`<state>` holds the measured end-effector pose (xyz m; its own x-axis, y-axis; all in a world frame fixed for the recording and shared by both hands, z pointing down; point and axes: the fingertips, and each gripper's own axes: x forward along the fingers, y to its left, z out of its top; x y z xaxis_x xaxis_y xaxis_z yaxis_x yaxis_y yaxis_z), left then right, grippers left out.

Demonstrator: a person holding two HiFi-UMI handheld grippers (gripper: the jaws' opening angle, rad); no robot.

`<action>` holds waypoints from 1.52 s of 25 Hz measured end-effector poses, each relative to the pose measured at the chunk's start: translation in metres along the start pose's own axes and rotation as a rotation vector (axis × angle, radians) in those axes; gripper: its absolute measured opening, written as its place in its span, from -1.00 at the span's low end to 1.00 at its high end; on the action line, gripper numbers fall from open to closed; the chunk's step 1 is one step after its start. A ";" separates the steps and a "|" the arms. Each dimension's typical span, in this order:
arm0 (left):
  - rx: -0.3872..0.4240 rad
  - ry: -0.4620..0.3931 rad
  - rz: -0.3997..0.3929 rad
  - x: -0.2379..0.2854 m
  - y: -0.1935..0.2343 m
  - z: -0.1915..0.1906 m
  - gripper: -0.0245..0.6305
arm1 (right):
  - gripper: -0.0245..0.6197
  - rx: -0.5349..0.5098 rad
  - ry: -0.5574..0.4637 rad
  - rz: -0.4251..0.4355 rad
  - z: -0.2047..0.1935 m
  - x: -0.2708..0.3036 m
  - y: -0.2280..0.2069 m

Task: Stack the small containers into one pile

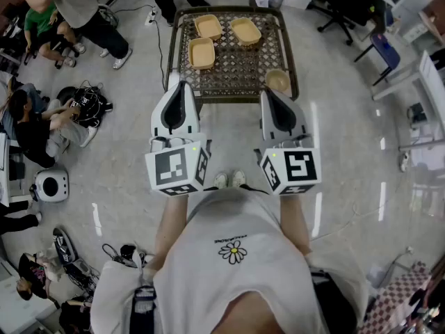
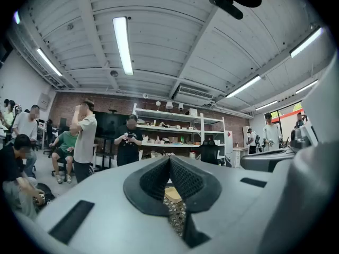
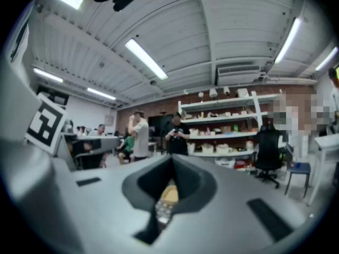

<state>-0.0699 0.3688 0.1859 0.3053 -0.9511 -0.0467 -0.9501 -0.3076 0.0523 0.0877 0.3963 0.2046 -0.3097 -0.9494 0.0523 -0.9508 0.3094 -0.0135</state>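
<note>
Several tan containers lie on a metal mesh table (image 1: 236, 96). Two rectangular ones (image 1: 207, 26) (image 1: 245, 30) sit at the back, a third (image 1: 201, 53) lies nearer on the left, and a small round one (image 1: 278, 81) rests by the near right corner. My left gripper (image 1: 182, 85) is shut and empty, hovering at the table's near left edge. My right gripper (image 1: 270, 92) is also shut and empty, just short of the round container. In the left gripper view the closed left gripper (image 2: 169, 162) shows a container (image 2: 172, 194) below it. The right gripper view has the shut right gripper (image 3: 172, 162) over a tan container (image 3: 169, 193).
People sit and stand on the floor at the left (image 1: 42, 120), with cables and a white round device (image 1: 51, 184) nearby. An office chair (image 1: 344, 9) and a blue chair (image 1: 386, 51) stand at the upper right. Shelves (image 2: 175, 134) line the far wall.
</note>
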 end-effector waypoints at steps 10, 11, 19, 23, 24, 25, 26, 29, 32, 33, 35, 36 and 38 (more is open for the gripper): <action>0.003 0.025 0.013 0.006 -0.007 -0.009 -0.85 | -0.83 0.014 0.013 0.012 -0.008 0.001 -0.008; 0.002 0.029 0.016 0.007 -0.006 -0.010 -0.85 | -0.83 0.016 0.016 0.014 -0.009 0.002 -0.009; -0.004 0.063 0.058 0.022 -0.008 -0.021 -0.85 | -0.83 0.098 0.010 0.051 -0.010 0.011 -0.029; -0.001 0.065 0.094 0.026 -0.006 -0.028 -0.85 | -0.83 0.138 0.021 0.067 -0.020 0.016 -0.040; -0.003 0.061 0.110 0.027 -0.002 -0.028 -0.85 | -0.83 0.153 0.025 0.074 -0.022 0.019 -0.042; -0.010 0.057 0.129 0.028 0.002 -0.029 -0.85 | -0.83 0.166 0.031 0.078 -0.024 0.024 -0.044; -0.019 0.056 0.146 0.029 0.007 -0.029 -0.85 | -0.83 0.176 0.039 0.080 -0.026 0.029 -0.046; -0.042 0.074 0.176 0.034 0.021 -0.031 -0.85 | -0.83 0.198 0.048 0.100 -0.025 0.043 -0.047; -0.046 0.069 0.190 0.044 0.029 -0.029 -0.85 | -0.83 0.203 0.038 0.149 -0.021 0.053 -0.045; -0.046 0.066 0.193 0.049 0.031 -0.030 -0.85 | -0.82 0.198 0.039 0.156 -0.022 0.057 -0.046; -0.052 0.068 0.196 0.062 0.038 -0.036 -0.85 | -0.82 0.185 0.048 0.153 -0.025 0.068 -0.048; -0.057 0.071 0.196 0.069 0.043 -0.040 -0.85 | -0.82 0.181 0.053 0.149 -0.028 0.075 -0.050; -0.072 0.077 0.196 0.086 0.056 -0.047 -0.85 | -0.82 0.184 0.064 0.140 -0.033 0.092 -0.051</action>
<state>-0.0939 0.2687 0.2319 0.1216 -0.9914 0.0475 -0.9856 -0.1150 0.1242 0.1082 0.2951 0.2428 -0.4429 -0.8909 0.1005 -0.8852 0.4167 -0.2069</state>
